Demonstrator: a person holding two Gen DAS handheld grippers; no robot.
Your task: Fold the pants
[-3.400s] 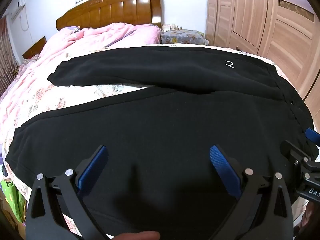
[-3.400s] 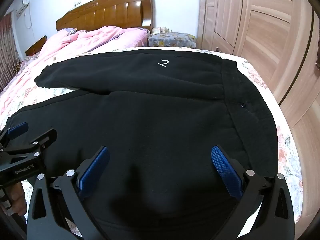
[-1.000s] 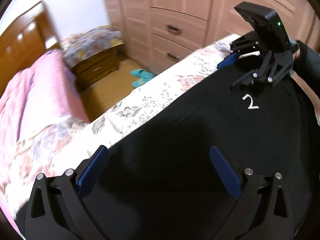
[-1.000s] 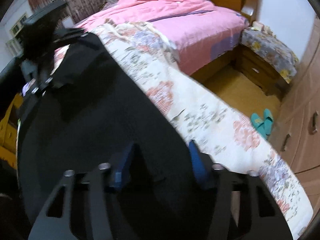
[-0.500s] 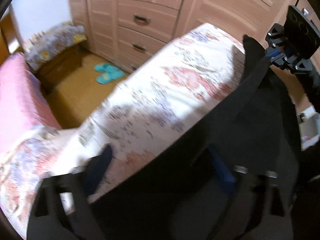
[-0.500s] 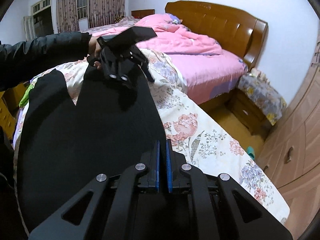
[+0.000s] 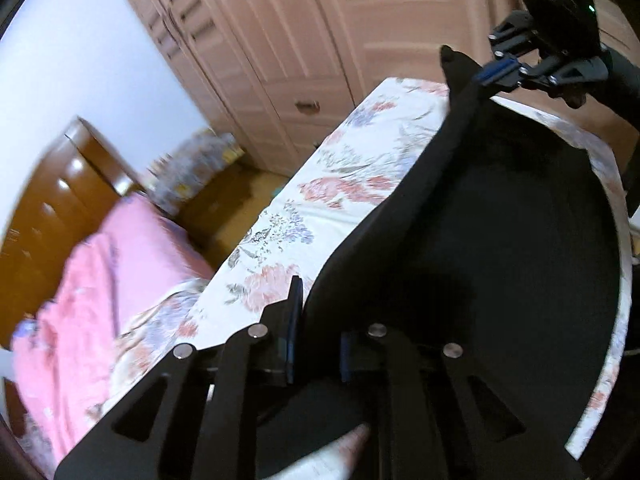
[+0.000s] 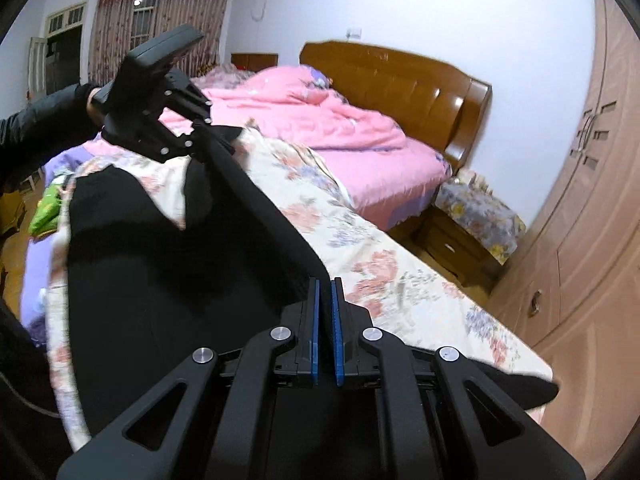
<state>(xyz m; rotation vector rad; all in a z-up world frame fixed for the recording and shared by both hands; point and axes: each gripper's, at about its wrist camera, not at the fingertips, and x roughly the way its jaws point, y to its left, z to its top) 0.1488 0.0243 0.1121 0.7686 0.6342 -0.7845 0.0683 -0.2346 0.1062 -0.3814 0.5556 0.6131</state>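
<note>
My left claw (image 7: 316, 336) has just been closing, and its blue pads (image 7: 295, 332) now pinch the far edge of the black pants (image 7: 480, 240), with cloth bunched between the two fingers. My right claw (image 8: 325, 328) is clamped tight as well, its pads (image 8: 316, 332) almost meeting on a thin fold of the same edge (the cloth between them is hard to make out, but the fabric runs straight up to the tips). Seen from the left wrist, the right claw (image 7: 500, 72) bites a raised corner of the pants, which pokes up above the pads; seen from the right wrist, the left claw (image 8: 200, 136) holds the other end of that edge, lifted clear of the mattress, my black sleeve (image 8: 44, 120) behind it.

Between the two grips the edge is pulled into a taut line above the flowered sheet (image 8: 380, 264), and the rest of the pants hangs and spreads from it toward the near side of the bed. One trouser leg (image 8: 108, 200) lies flat near the foot-end corner, with a wedge of sheet showing between it and the lifted part.

Beyond the pants the far strip of the sheet lies bare up to the bed's edge. A pink quilt (image 8: 320, 128) is heaped at the head end against the wooden headboard (image 8: 400, 80). A nightstand under a flowered cover (image 8: 476, 208) stands beside the bed, and the wardrobe (image 7: 320, 40) lines the wall past it.
</note>
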